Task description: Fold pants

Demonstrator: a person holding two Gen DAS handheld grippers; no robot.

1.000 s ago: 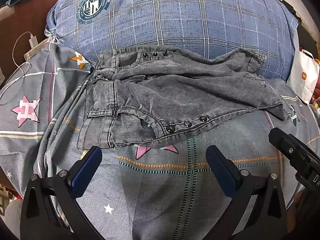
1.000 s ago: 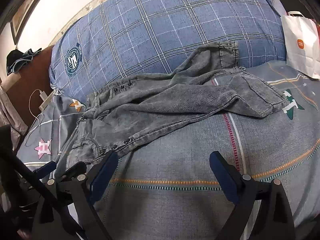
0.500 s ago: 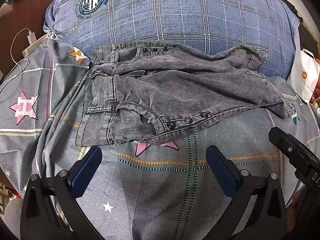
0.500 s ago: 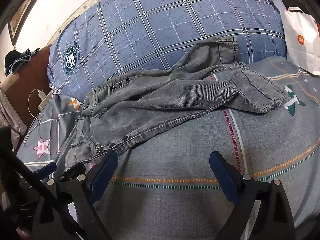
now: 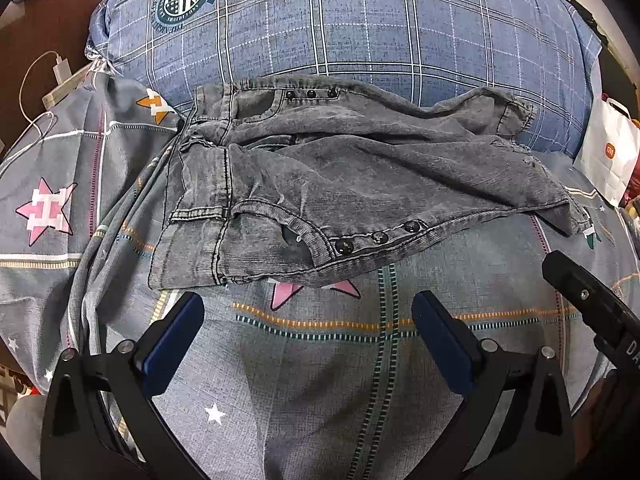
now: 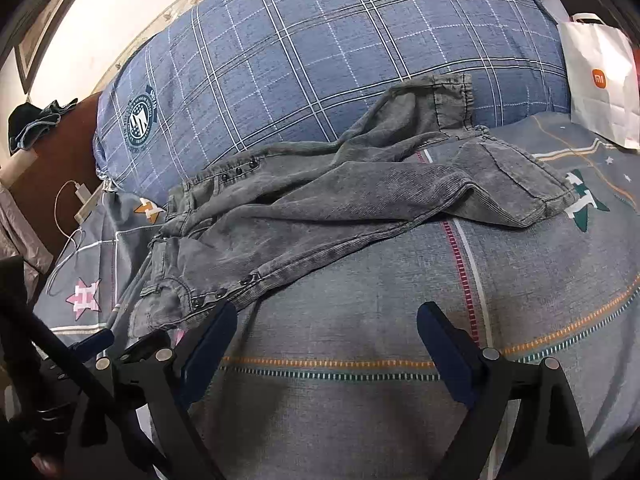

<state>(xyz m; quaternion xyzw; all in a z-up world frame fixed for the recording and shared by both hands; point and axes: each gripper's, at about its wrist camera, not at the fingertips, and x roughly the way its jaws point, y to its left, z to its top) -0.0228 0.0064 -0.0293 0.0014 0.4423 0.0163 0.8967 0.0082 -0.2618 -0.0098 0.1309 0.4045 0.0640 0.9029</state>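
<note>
— While I am holding both tools over the bed, what are you seeing of the pants?

— The grey pants [image 5: 340,184] are lying crumpled across the middle of the left wrist frame, on the patterned grey bedspread [image 5: 320,380]. Their waistband is sitting toward the left of the frame, and the legs are running off to the right, with one cuff resting against the blue plaid pillow [image 5: 360,20] in the upper right. Three dark snaps [image 5: 378,236] are showing along the near edge.

— And my left gripper [image 5: 306,336]?

— I am keeping its blue pads wide apart, gripping nothing. It is hovering over the bedspread at the bottom of the frame, just short of the near edge of the pants, not touching them.

— What about my right gripper [image 6: 326,340]?

— Its fingers are also standing spread, with nothing between them. In the right wrist frame its left pad is sitting just beside the waistband corner at lower left; I cannot tell whether it is touching the cloth. The far leg is stretching toward the upper right, its cuff lying on the pillow.

— Anything else around?

— A white paper bag [image 6: 600,80] is standing at the upper right edge, and a white charger cable [image 5: 36,92] is trailing at the upper left.
</note>
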